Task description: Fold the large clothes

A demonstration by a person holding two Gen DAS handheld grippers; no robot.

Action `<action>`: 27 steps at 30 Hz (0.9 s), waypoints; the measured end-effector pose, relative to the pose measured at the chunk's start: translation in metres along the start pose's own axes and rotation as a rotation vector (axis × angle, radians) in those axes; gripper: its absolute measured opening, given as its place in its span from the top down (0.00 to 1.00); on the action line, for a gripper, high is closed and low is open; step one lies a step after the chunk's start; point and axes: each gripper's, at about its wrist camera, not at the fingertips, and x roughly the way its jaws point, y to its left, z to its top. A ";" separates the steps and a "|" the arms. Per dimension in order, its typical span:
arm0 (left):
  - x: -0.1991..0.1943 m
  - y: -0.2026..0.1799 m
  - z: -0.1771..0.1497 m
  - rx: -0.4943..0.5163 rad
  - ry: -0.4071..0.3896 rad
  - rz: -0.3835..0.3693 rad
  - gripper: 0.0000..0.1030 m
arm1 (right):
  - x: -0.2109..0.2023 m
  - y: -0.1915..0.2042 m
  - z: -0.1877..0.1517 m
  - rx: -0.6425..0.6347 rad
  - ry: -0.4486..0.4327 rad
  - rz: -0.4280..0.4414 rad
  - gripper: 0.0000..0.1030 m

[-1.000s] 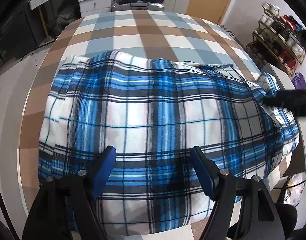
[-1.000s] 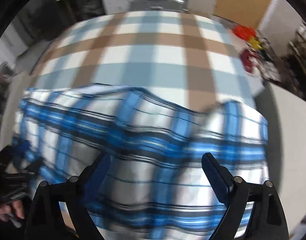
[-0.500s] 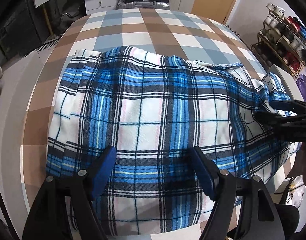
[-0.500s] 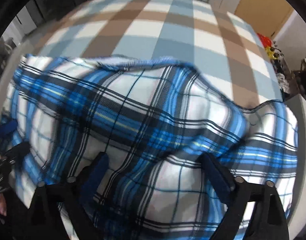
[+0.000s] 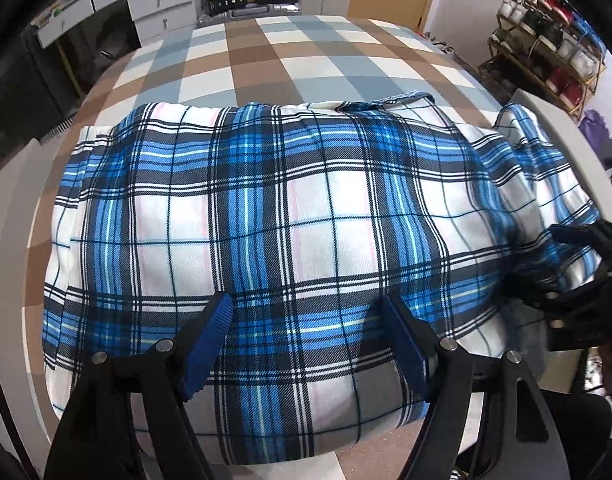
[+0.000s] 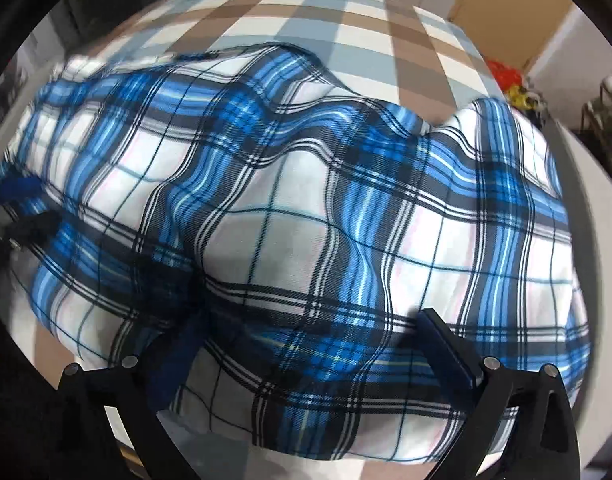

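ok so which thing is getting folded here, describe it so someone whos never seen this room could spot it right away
Start at the big bed with the brown, grey-blue and white checked cover that fills the middle of the room. Spread across its near end, under both grippers, lies the garment. It is the only blue, white and black tartan cloth there, with thin dark lines and rumpled folds, unlike the flat, broad-checked cover beneath.

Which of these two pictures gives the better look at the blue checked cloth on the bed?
The left wrist view. There the blue checked cloth lies sharp and nearly whole, with both side edges and its far edge visible against the bed cover. The right wrist view shows the same cloth closer, rumpled and partly blurred, its left end smeared.
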 end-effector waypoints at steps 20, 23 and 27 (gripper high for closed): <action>-0.011 0.085 -0.019 -0.097 0.020 0.127 0.27 | -0.008 -0.079 -0.017 0.179 -0.100 -0.014 0.00; -0.012 0.086 -0.013 -0.124 0.023 0.119 0.27 | -0.018 -0.086 -0.021 0.194 -0.131 0.018 0.02; -0.032 0.079 -0.008 -0.176 -0.053 0.015 0.27 | -0.064 -0.123 -0.062 0.414 -0.330 0.214 0.01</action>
